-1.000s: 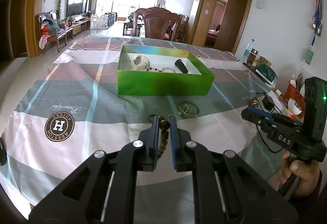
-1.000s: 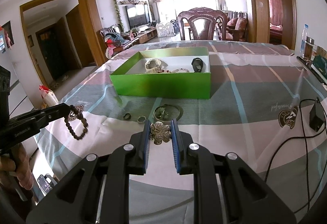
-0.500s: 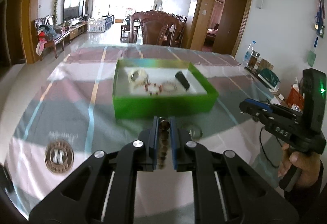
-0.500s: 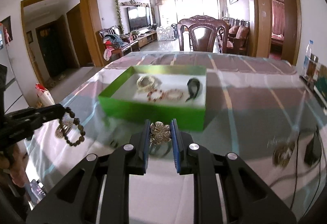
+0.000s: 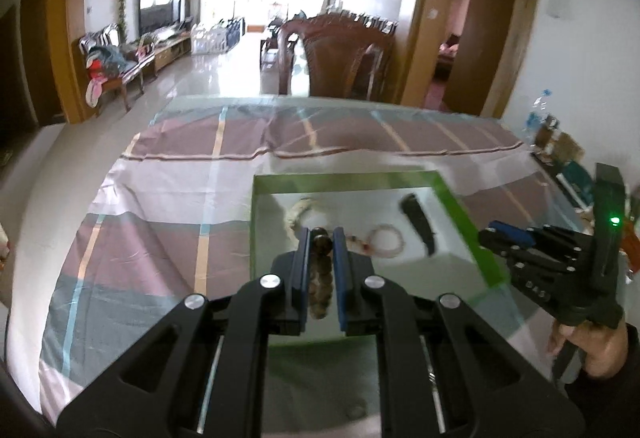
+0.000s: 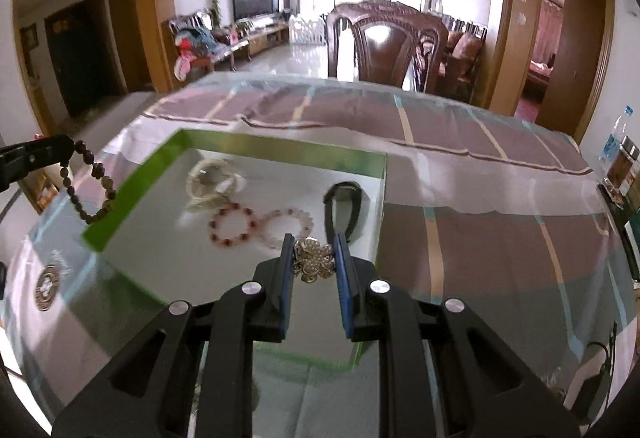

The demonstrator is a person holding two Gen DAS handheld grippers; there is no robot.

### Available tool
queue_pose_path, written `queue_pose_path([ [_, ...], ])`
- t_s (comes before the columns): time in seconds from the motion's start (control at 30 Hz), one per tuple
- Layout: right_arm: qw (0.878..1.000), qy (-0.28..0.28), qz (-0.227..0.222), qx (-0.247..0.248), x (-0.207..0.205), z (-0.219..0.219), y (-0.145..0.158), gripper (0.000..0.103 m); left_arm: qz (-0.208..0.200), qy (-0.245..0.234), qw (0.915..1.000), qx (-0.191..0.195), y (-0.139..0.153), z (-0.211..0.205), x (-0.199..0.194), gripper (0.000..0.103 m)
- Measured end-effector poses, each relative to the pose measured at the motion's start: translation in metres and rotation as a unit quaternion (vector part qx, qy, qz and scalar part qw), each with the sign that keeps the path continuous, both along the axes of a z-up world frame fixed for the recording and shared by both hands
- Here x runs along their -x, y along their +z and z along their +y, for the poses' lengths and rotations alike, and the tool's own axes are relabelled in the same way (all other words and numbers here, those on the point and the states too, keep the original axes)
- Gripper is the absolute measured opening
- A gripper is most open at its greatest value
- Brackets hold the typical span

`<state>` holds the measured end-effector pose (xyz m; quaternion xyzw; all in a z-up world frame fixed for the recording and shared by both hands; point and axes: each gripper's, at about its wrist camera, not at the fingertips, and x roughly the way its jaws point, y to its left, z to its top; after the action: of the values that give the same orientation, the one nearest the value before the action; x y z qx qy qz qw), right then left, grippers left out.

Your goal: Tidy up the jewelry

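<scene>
Now both grippers hang over the green box (image 6: 374, 206) on the striped tablecloth (image 6: 480, 238), each carrying a piece. The left gripper (image 5: 320, 238) is clamped on a brown bead bracelet (image 5: 322, 270), whose loop dangles beside the box's left wall in the right wrist view. The right gripper (image 6: 314, 250) pinches a silver flower brooch (image 6: 314, 260) above the near right part of the box floor. Already inside lie a pale bangle (image 6: 212, 182) at the far left, a red bead bracelet (image 6: 232, 224) and a pink one (image 6: 288, 224) in the middle, and a black band (image 6: 344, 206) to the right. The bead loop, I judge, could catch the left wall and slide outside if let go too early. The brooch, dropped from this height, might bounce onto the bracelets or tangle with them.
</scene>
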<state>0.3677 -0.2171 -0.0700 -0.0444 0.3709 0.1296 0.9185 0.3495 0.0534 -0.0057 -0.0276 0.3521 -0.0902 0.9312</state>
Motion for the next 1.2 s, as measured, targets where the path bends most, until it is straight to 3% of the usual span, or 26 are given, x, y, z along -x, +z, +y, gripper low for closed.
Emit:
queue_pose_path([
  [0.2,0.999,-0.015,0.018,0.028,-0.030,0.000,-0.025,0.020,0.052,0.026,0.9982,-0.019,-0.045,0.006,-0.046,0.011],
  [0.27,0.999,-0.026,0.021,0.039,-0.036,0.000,-0.031,0.025,0.060,0.034,0.9970,-0.034,-0.056,0.005,-0.056,0.012],
  [0.3,0.999,-0.021,0.024,0.032,-0.038,-0.001,-0.032,0.029,0.063,0.038,0.9964,-0.042,-0.061,0.005,-0.059,0.022],
  [0.33,0.999,-0.018,0.025,0.024,-0.038,-0.003,-0.032,0.032,0.062,0.041,0.9960,-0.050,-0.063,0.005,-0.059,0.051],
  [0.37,0.999,-0.022,0.020,0.013,-0.034,-0.006,-0.028,0.033,0.050,0.051,0.9957,-0.059,-0.062,0.006,-0.056,0.066],
  [0.4,1.000,-0.025,0.012,0.007,-0.029,-0.008,-0.023,0.046,0.029,0.061,0.9956,-0.064,-0.057,0.008,-0.050,0.082],
  [0.43,0.999,-0.035,-0.002,0.005,-0.022,-0.010,-0.015,0.073,-0.002,0.071,0.9955,-0.062,-0.049,0.012,-0.038,0.088],
  [0.5,0.997,-0.042,-0.058,-0.018,0.001,-0.018,0.008,0.085,-0.034,0.077,0.9952,-0.050,-0.032,0.017,-0.017,0.092],
  [0.7,0.981,-0.030,-0.151,-0.120,0.106,-0.051,0.071,0.089,-0.149,0.082,0.9850,0.029,0.020,0.044,0.100,0.099],
  [0.8,0.973,-0.022,-0.179,-0.143,0.163,-0.057,0.078,0.095,-0.181,0.087,0.9786,0.045,0.024,0.049,0.155,0.099],
  [1.0,0.974,-0.028,-0.190,-0.117,0.247,-0.043,0.045,0.095,-0.174,0.100,0.9782,0.054,-0.011,0.047,0.225,0.099],
  [1.2,0.984,-0.031,-0.136,-0.114,0.269,-0.035,-0.002,0.095,-0.134,0.075,0.9880,0.014,-0.052,0.023,0.251,0.099],
])
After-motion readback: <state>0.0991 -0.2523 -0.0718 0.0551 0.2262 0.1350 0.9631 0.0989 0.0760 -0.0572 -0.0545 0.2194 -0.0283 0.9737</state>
